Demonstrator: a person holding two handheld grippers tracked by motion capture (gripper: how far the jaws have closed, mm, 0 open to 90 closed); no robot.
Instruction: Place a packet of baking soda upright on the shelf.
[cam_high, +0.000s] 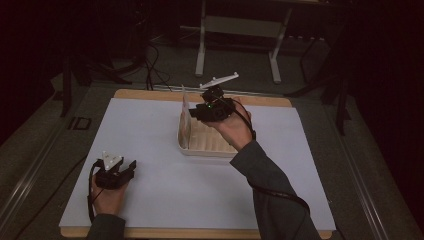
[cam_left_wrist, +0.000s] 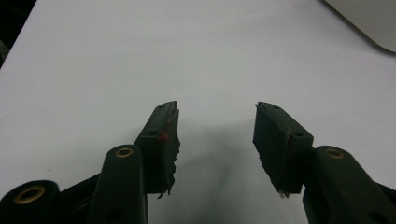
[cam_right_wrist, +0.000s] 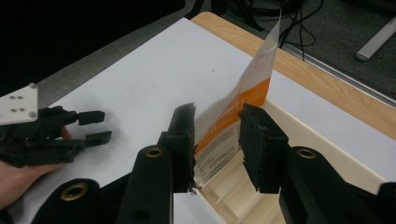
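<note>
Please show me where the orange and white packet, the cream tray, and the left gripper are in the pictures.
orange and white packet (cam_right_wrist: 243, 100): right gripper view, on its orange band.
cream tray (cam_high: 207, 151): high view, on its near rim.
left gripper (cam_high: 131, 167): high view, midway between its open fingertips.

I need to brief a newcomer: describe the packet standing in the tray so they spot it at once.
On the white sheet covering the table sits a cream slotted tray. At its left end a flat packet stands upright on edge between the right gripper's open jaws. Its orange band and printed label set it apart from everything else.
</note>
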